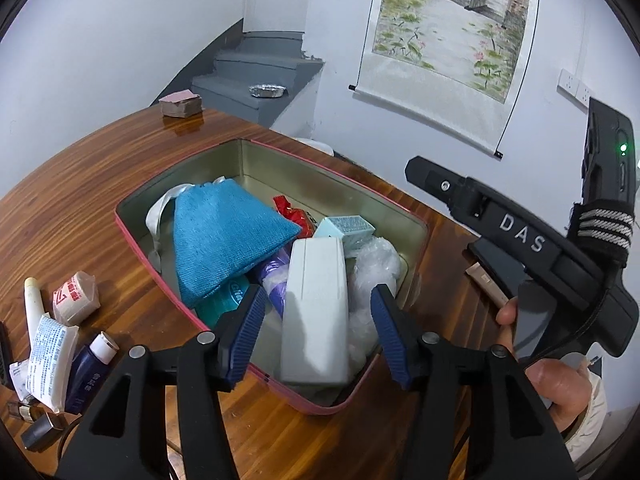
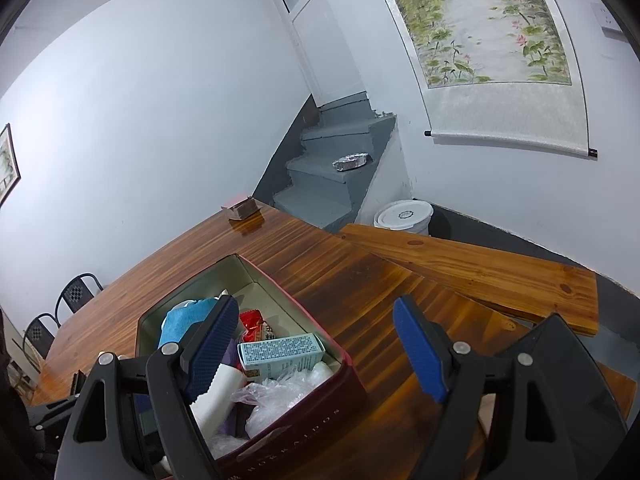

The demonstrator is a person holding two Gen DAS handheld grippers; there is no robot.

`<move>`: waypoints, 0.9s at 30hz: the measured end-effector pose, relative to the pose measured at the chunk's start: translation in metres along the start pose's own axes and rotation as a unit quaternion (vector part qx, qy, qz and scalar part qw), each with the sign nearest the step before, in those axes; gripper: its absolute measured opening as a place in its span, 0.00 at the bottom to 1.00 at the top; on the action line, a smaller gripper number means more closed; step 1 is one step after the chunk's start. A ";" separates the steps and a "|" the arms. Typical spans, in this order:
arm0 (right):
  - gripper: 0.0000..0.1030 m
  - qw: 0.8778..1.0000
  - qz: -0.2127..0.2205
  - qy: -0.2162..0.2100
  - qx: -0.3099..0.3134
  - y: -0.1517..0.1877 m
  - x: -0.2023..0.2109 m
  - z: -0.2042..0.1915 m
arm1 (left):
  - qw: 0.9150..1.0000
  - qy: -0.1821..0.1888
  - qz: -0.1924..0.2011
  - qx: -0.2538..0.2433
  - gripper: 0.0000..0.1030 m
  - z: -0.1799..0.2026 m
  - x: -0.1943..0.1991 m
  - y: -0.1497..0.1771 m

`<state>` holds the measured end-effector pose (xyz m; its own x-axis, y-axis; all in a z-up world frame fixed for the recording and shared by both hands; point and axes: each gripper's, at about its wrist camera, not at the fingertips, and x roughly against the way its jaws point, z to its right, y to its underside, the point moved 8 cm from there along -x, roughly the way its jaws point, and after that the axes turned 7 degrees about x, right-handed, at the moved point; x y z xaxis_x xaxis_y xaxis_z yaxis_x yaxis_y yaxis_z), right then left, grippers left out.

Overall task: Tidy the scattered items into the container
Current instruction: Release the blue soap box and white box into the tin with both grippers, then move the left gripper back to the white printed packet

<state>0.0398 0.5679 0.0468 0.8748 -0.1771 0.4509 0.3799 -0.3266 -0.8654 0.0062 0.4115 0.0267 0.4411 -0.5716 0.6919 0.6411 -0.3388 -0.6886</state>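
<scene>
A red tin (image 1: 132, 236) with a metal inside stands open on the wooden table. It holds a blue cloth pouch (image 1: 224, 236), a red wrapper (image 1: 292, 210), a light blue box (image 1: 348, 228), crumpled clear plastic (image 1: 376, 264) and a long white box (image 1: 316, 312). My left gripper (image 1: 318, 322) hangs over the tin's near end, open, its blue pads either side of the white box with a gap on both sides. My right gripper (image 2: 316, 348) is open and empty over the tin's (image 2: 304, 412) right corner, above the light blue box (image 2: 280, 352).
Left of the tin lie a white tube (image 1: 33, 304), a wrapped pack (image 1: 76, 298), a printed sachet (image 1: 50, 360) and a dark blue bottle (image 1: 90, 372). A beige tube (image 1: 486, 284) lies right of it. A paper stack (image 2: 242, 208) and a loose plank (image 2: 480, 272) are farther off.
</scene>
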 end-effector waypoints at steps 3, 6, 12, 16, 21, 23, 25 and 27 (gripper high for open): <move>0.81 1.000 -0.001 0.001 0.003 0.001 -0.001 -0.001 | 1.000 -0.003 0.001 0.002 0.57 -0.002 0.000 -0.001; 0.81 1.000 -0.002 0.001 0.009 0.002 -0.001 -0.004 | 1.000 -0.008 0.001 0.004 0.57 -0.004 0.001 0.000; 0.81 1.000 -0.004 0.002 0.016 0.005 -0.003 -0.007 | 1.000 -0.019 0.007 0.007 0.57 -0.009 0.007 0.000; 0.81 1.000 -0.006 0.003 0.024 0.006 -0.005 -0.010 | 0.999 -0.029 0.010 0.010 0.57 -0.016 0.011 0.000; 0.81 0.999 -0.010 0.006 0.034 0.008 -0.007 -0.013 | 0.999 -0.040 0.012 0.016 0.57 -0.025 0.015 0.004; 0.81 0.999 -0.010 0.008 0.036 0.008 -0.008 -0.015 | 0.999 -0.043 0.012 0.019 0.57 -0.029 0.017 0.005; 0.81 0.999 -0.011 0.009 0.039 0.009 -0.009 -0.016 | 0.999 -0.047 0.014 0.024 0.57 -0.035 0.021 0.006; 0.80 0.999 -0.012 0.010 0.042 0.009 -0.010 -0.017 | 0.998 -0.050 0.016 0.032 0.57 -0.042 0.025 0.007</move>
<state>0.0295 0.5504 0.0380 0.8595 -0.1897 0.4747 0.4249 -0.2513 -0.8697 -0.0046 0.3634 0.0299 0.5208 -0.5034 0.6894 0.6622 -0.2714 -0.6984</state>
